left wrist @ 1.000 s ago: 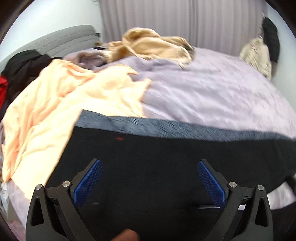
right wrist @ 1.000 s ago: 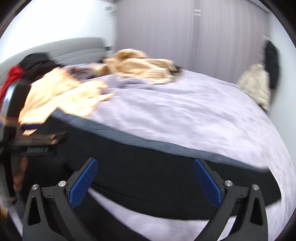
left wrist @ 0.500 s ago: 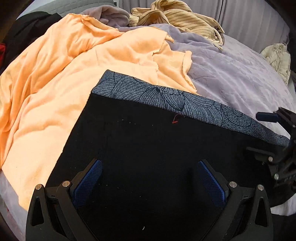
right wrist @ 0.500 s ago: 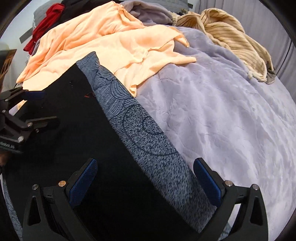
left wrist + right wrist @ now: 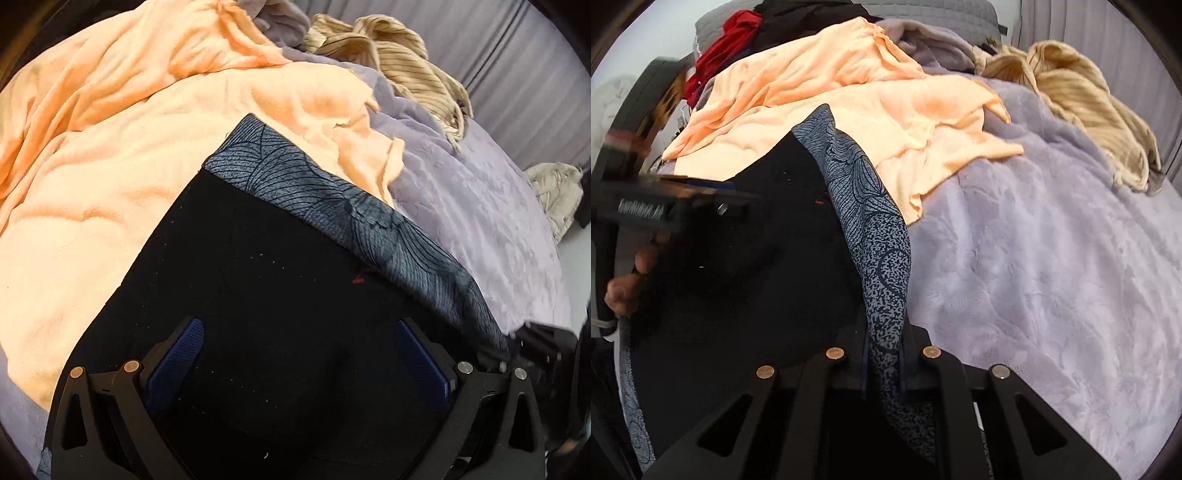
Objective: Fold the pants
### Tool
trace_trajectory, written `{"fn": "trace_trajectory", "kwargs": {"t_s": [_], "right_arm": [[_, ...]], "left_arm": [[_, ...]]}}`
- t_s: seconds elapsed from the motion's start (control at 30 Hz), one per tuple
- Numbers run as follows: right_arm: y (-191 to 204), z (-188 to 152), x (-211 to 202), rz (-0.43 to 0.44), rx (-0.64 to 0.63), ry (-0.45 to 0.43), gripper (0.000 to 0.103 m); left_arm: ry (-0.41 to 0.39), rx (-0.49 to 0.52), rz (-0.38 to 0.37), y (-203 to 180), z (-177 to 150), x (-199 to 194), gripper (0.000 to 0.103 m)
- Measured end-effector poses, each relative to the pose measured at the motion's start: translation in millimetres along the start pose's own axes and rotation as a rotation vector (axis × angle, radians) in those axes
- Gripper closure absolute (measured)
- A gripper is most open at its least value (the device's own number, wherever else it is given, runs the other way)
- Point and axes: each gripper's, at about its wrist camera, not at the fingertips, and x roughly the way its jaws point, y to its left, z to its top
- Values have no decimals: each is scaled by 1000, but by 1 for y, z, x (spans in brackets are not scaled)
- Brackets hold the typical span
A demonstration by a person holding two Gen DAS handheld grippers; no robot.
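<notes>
The black pants [image 5: 258, 288] with a grey patterned waistband [image 5: 332, 206] lie spread on the bed. My left gripper [image 5: 295, 362] is open, its blue pads over the black fabric. My right gripper [image 5: 884, 354] is shut on the patterned waistband [image 5: 871, 206] at its near end. The left gripper also shows in the right wrist view [image 5: 665, 206], blurred, at the left over the pants.
An orange blanket [image 5: 110, 155] lies bunched left of and behind the pants. The lilac bedspread [image 5: 1052, 258] covers the bed to the right. A tan striped garment [image 5: 1082, 103] lies at the back. Red and black clothes [image 5: 735, 40] sit by the grey headboard.
My right gripper has closed on the waistband; it was open half a second ago. Both grippers have come lower and closer to the pants.
</notes>
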Motion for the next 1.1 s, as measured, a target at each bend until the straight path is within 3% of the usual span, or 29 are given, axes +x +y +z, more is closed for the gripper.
{"fn": "trace_trajectory", "kwargs": {"t_s": [0.1,0.23,0.27,0.33,0.4,0.47,0.5,0.57,0.6,0.63,0.9,1.1], "right_arm": [[34,-7,-19,-112,-77,-51,91],[63,-20,-29,-185,-127,-86,91],[66,-22,-31,-192,-127,-90,91],[69,-26,-33,-212,-128,-101,92],[75,-25,-29,-246,-154,-96,91],[76,-25,-28,-258,-159,-96,91],[75,-25,-28,-255,-150,-100,92],[73,-25,-29,-246,-134,-104,91],[74,-25,-29,-240,-132,-102,91],[78,-26,-30,-243,-138,-98,91],[92,-37,-67,-244,-102,-148,92],[134,-53,-101,-288,-145,-171,92]], "left_arm": [[0,7,5,-17,16,1,0],[40,-47,-93,-41,28,-3,0],[46,-49,-82,-47,32,2,0],[72,-51,16,-56,36,21,0],[92,-130,116,-50,34,31,0],[63,-213,110,-38,24,27,0],[66,-215,107,-35,21,27,4],[111,-180,132,-32,18,34,73],[145,-194,133,-28,16,37,74],[132,-220,110,-24,14,32,75],[-90,-140,57,-32,-30,-52,79],[-168,-96,-28,-8,-76,-112,79]]}}
